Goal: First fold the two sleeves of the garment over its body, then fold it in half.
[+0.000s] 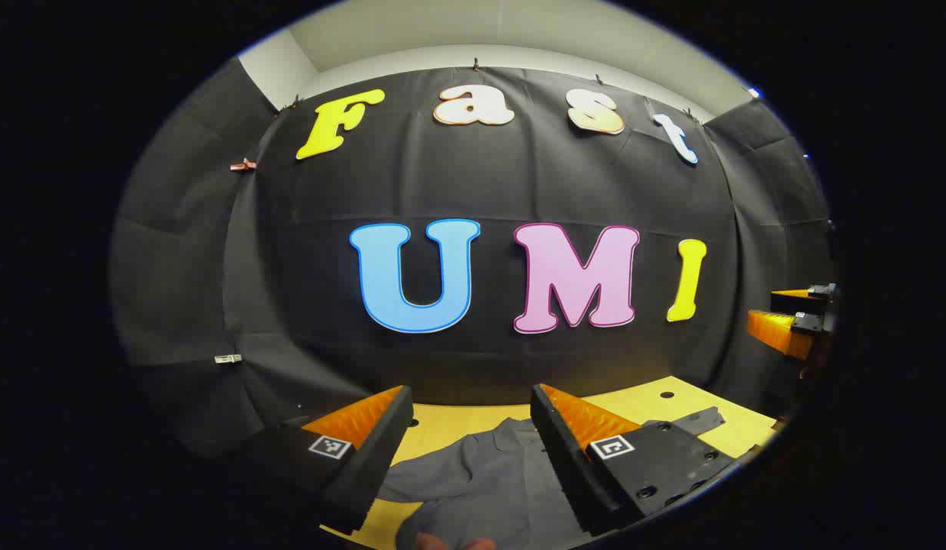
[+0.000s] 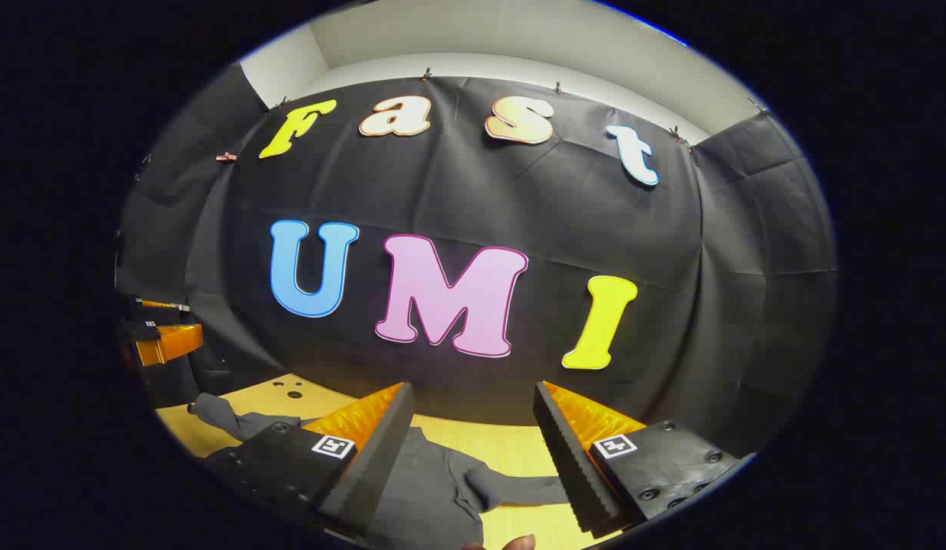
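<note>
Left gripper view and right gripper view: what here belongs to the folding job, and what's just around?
Job:
- grey fabric garment
- its sleeve
- left gripper, open
- right gripper, open

Just around:
- yellow wooden table
- black cloth wall

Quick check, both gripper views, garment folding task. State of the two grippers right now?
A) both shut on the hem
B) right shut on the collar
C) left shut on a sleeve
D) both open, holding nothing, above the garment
D: the left gripper and the right gripper each show a wide gap between the fingers, with the grey garment lying ungripped on the yellow table below.
</note>
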`<state>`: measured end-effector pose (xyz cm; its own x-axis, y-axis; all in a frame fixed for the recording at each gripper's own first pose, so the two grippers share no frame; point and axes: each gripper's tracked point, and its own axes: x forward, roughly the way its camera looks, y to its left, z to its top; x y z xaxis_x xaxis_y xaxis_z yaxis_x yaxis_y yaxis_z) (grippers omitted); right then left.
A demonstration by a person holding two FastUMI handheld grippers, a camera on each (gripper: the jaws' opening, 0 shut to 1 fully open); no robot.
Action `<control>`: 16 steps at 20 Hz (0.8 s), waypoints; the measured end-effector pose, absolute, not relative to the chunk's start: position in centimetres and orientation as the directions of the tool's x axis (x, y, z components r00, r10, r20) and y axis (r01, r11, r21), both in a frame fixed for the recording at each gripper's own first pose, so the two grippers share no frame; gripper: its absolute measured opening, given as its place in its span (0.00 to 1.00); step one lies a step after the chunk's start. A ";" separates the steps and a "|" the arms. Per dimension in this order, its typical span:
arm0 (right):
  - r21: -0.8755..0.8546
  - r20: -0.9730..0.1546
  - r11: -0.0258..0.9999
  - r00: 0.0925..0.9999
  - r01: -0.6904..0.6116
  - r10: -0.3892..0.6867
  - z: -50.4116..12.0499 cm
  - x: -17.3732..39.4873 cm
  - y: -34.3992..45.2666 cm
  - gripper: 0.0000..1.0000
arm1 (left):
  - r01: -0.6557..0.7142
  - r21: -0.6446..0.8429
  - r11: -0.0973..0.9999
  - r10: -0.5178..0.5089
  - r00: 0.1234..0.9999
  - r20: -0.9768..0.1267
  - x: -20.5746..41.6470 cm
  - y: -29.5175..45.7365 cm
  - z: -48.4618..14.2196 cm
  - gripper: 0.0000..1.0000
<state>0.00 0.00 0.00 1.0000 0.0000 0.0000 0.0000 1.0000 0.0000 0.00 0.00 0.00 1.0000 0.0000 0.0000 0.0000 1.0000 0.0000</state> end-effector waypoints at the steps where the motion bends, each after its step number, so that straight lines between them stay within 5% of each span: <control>1: -0.002 -0.001 1.000 1.000 -0.001 0.001 -0.2 0.1 -0.1 0.96 | 0.003 -0.003 1.000 -0.003 1.000 -0.003 0.1 -0.1 0.0 0.98; 16: 0.007 -0.041 1.000 0.999 0.000 0.000 -2.3 2.1 -2.7 0.96 | 0.012 0.031 0.999 -0.011 1.000 -0.023 1.4 -2.1 -0.1 0.98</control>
